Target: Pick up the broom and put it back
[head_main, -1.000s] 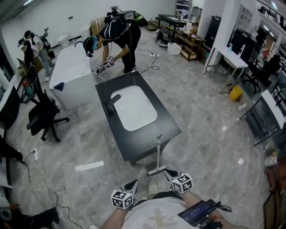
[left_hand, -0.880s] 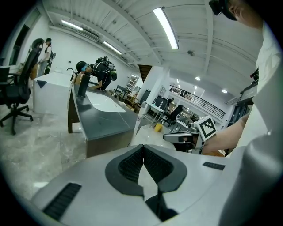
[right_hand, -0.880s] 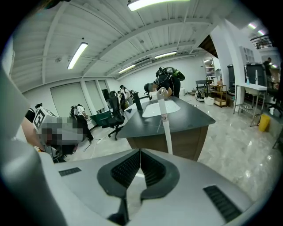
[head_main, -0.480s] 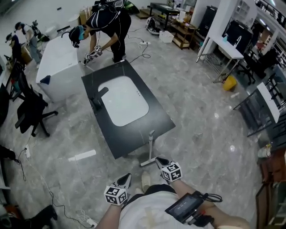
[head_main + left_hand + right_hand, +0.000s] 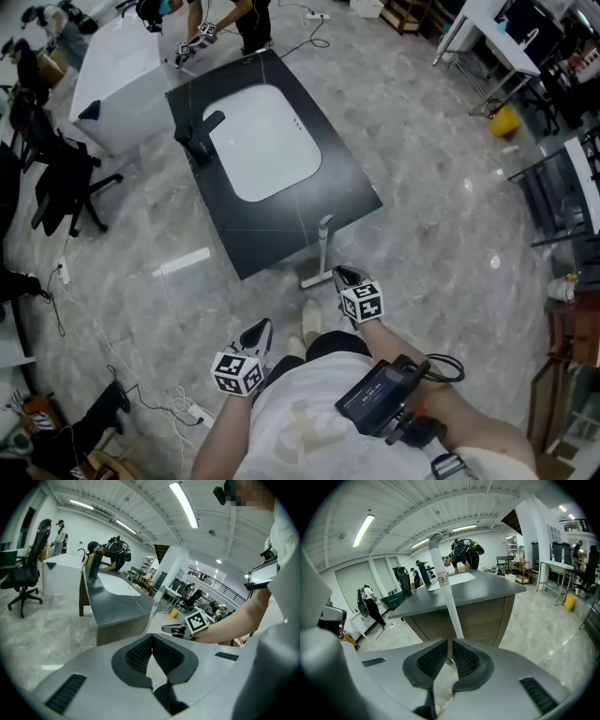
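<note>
The broom [image 5: 323,246], a white stick with a flat white foot on the floor, leans upright against the near corner of the black table [image 5: 349,201]. My right gripper [image 5: 343,276] is low beside the foot, just to its right, jaws shut with nothing between them. In the right gripper view the broom handle [image 5: 444,582] rises straight ahead beyond the closed fingertips [image 5: 450,652]. My left gripper [image 5: 262,329] hangs near my body, left of the broom, also shut and empty [image 5: 151,638]. The left gripper view shows the broom handle [image 5: 157,603] and the right gripper [image 5: 177,630].
The table holds a white sink basin [image 5: 263,141] and a black faucet [image 5: 198,137]. A person [image 5: 202,26] bends over its far end by a white cabinet [image 5: 117,73]. An office chair [image 5: 64,193] stands left. A white strip [image 5: 184,262] and cables [image 5: 178,403] lie on the floor.
The head view has tipped further down toward the floor. My right gripper has sunk lower beside the broom's foot. The left gripper has barely shifted.
</note>
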Action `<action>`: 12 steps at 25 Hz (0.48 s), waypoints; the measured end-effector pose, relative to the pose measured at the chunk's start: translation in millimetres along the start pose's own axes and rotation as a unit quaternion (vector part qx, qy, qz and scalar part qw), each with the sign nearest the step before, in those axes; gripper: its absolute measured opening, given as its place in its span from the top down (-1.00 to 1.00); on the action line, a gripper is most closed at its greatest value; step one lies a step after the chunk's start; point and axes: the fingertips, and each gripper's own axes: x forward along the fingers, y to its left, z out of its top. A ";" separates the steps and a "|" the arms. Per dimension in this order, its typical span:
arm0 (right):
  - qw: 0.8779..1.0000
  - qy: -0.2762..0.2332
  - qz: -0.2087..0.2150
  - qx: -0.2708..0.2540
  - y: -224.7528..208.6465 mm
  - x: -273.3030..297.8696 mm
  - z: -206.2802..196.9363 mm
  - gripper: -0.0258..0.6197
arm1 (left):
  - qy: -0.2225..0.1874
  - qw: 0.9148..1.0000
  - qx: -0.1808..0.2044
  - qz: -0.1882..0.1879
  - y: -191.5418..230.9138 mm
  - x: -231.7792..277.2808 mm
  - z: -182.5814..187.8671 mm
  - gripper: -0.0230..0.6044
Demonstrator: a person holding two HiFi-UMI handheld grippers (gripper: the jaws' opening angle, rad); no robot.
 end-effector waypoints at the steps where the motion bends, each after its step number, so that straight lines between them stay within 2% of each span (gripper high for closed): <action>1: 1.000 0.001 0.004 -0.002 1.3 5.2 0.5 0.83 | 0.002 1.000 -0.002 0.004 0.7 -0.7 -1.4 0.89; 3: 1.000 0.006 0.013 -0.006 4.7 16.1 0.0 0.58 | 0.006 1.000 -0.005 0.012 1.1 -2.2 -3.9 0.89; 4: 1.000 0.010 0.015 -0.009 5.8 21.1 -0.9 0.54 | 0.007 1.000 -0.008 0.017 1.0 -3.1 -4.6 0.89; 12: 0.999 0.042 -0.006 0.000 -9.2 57.4 -7.4 0.47 | 0.009 0.998 -0.027 0.061 11.5 -17.0 1.4 0.89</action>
